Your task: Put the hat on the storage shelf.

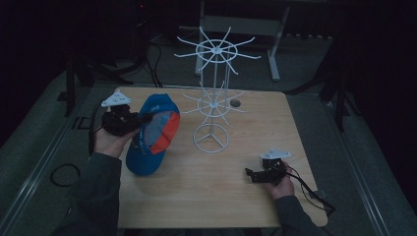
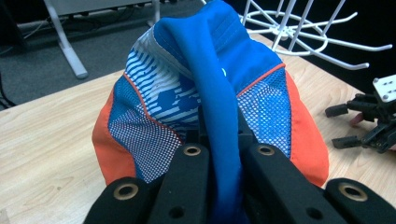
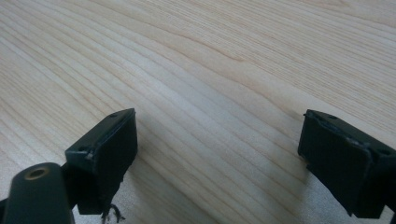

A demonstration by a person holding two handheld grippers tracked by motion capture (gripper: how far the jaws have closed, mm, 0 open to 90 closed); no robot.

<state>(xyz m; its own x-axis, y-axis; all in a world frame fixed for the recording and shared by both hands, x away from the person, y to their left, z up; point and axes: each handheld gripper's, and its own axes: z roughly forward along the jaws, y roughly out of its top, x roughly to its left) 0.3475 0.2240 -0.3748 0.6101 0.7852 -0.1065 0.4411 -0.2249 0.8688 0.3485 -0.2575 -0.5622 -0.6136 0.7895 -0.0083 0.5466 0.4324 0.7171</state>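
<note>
In the high view, the left hand-held gripper (image 1: pixel 142 118) grasps the cap (image 1: pixel 150 135) over the left side of the bench (image 1: pixel 236 196), near the wire rack (image 1: pixel 212 93); the soft cap could catch on a thin prong or slip. In the left gripper view, the jaws pinch a fold of smooth blue cloth (image 2: pixel 219 135) beside mesh panels. In the right gripper view, the right hand-held gripper (image 3: pixel 217 154) is released, empty, above the wood grain.

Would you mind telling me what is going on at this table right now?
A person works with a tool in each hand. The left tool is shut on a blue and orange cap, holding it up beside the white wire rack on the wooden table. The right tool rests open near the table's right edge, holding nothing.
</note>
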